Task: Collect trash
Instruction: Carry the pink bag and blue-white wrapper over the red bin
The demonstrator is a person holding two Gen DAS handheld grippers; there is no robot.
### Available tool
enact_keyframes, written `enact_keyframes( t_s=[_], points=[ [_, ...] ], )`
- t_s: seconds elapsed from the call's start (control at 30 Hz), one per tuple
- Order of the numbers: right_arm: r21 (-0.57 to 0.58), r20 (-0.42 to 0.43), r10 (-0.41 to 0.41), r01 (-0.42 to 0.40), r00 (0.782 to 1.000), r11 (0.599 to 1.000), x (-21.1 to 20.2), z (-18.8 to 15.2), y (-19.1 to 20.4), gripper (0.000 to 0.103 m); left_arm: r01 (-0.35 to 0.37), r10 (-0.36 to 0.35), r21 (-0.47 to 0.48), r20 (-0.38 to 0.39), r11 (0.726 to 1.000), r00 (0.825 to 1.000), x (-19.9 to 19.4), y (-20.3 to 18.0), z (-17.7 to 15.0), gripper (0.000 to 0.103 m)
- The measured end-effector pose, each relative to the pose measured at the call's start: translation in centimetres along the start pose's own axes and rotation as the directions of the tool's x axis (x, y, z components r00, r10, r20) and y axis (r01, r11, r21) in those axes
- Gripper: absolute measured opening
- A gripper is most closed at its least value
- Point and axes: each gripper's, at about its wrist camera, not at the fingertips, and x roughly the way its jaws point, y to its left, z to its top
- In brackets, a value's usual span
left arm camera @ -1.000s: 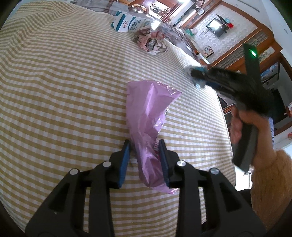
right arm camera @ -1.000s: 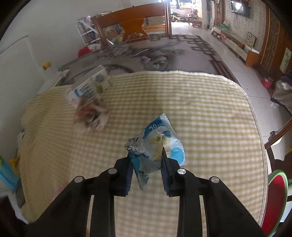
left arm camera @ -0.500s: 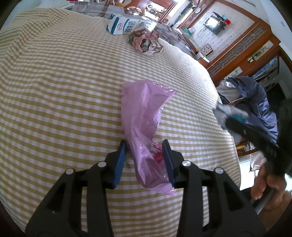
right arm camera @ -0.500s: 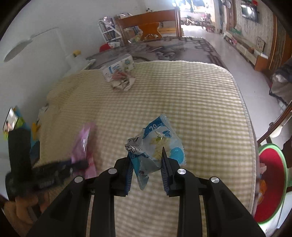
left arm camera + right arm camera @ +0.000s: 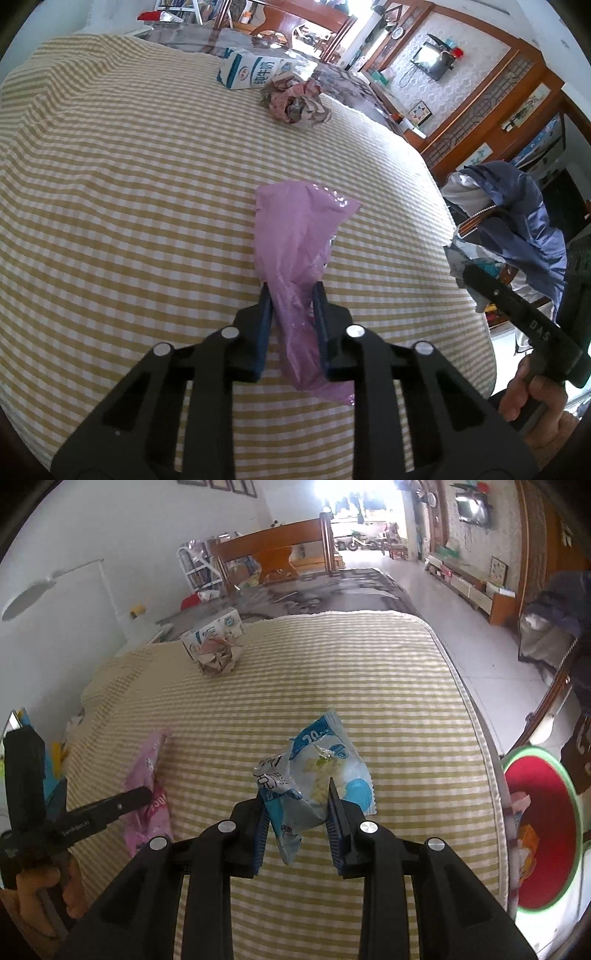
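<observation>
**Inspector A:** A table spread with a yellow-and-white checked cloth (image 5: pixel 369 672) is recorded as the largest item. At about three o'clock from the right gripper, off the table's edge and below it, a round red basin with a green rim (image 5: pixel 546 834) is noted, some wrappers already lying in it.

**Inspector B:** Confirmed. At eleven o'clock, well apart, a white-and-blue milk carton (image 5: pixel 251 70) is logged, a crumpled wad of printed paper (image 5: pixel 295 101) just beside it.

**Inspector A:** And the tools?

**Inspector B:** The left gripper (image 5: pixel 291 314) is seen closed on a limp pink plastic bag (image 5: pixel 295 236), its long axis running to twelve o'clock; the jaws have just been closing, with the bag between them. The right gripper (image 5: pixel 295 812) is seen clamped on a blue-and-white crinkled snack wrapper (image 5: pixel 317 775), held clear of the cloth.

**Inspector A:** The governing relation?

**Inspector B:** The basin is judged nearer the right hand, so the wrapper would likely be carried toward three o'clock first.
</observation>
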Motion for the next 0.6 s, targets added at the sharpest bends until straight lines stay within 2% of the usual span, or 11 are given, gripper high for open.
enact_keyframes(
  t_s=[0.33,0.6],
  points=[
    [0.000,0.028,-0.012,0.012,1.000,1.000,-0.6,-0.2,-0.2,0.028,-0.021,0.021,0.029,0.028,0.999,0.999,-0.6,-0.7,0.0,0.018],
    [0.074,0.041,0.017,-0.019,0.999,0.997,-1.2,0.0,-1.6,0.028,-0.053,0.051,0.049,0.041,0.997,0.998,-1.5,-1.8,-0.1,0.018]
  ],
)
